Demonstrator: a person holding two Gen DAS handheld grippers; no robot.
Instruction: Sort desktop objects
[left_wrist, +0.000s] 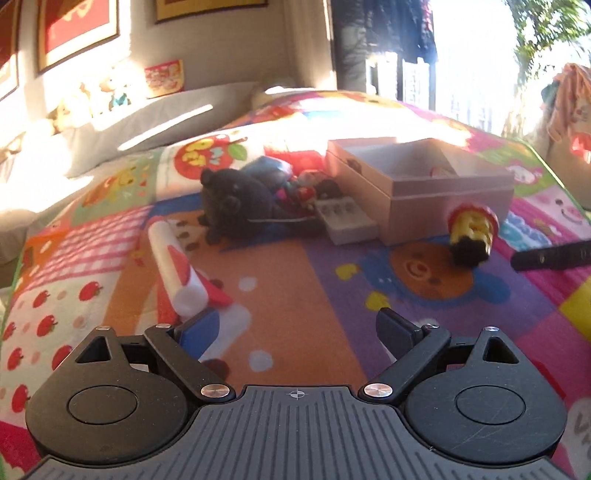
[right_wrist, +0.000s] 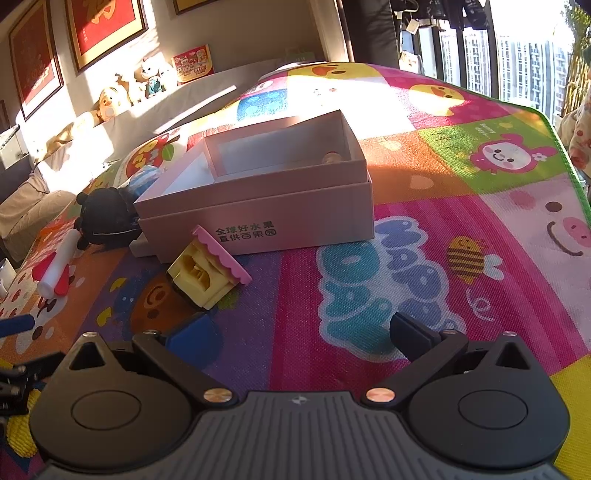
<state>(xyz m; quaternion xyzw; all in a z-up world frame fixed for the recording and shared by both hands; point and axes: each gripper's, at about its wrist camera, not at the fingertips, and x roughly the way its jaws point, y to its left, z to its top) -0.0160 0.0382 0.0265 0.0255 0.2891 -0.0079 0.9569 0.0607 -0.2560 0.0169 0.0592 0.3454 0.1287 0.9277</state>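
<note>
An open pink box (left_wrist: 424, 192) (right_wrist: 258, 206) stands on the colourful play mat, with a small item (right_wrist: 332, 157) in its far corner. A yellow toy house with a pink roof (right_wrist: 203, 273) lies tipped on the mat in front of the box; in the left wrist view the house (left_wrist: 472, 232) is blurred. My right gripper (right_wrist: 299, 325) is open and empty, just short of the house. My left gripper (left_wrist: 295, 325) is open over bare mat with nothing between its fingers. A white cylinder with red fins (left_wrist: 177, 266) lies ahead to its left.
A black plush toy (left_wrist: 236, 203) (right_wrist: 107, 218) lies left of the box, beside a pile of small toys (left_wrist: 295, 181) and a white tray (left_wrist: 347, 219). Soft toys line a ledge (right_wrist: 122, 96) along the wall. The mat's green edge (right_wrist: 554, 122) runs at the right.
</note>
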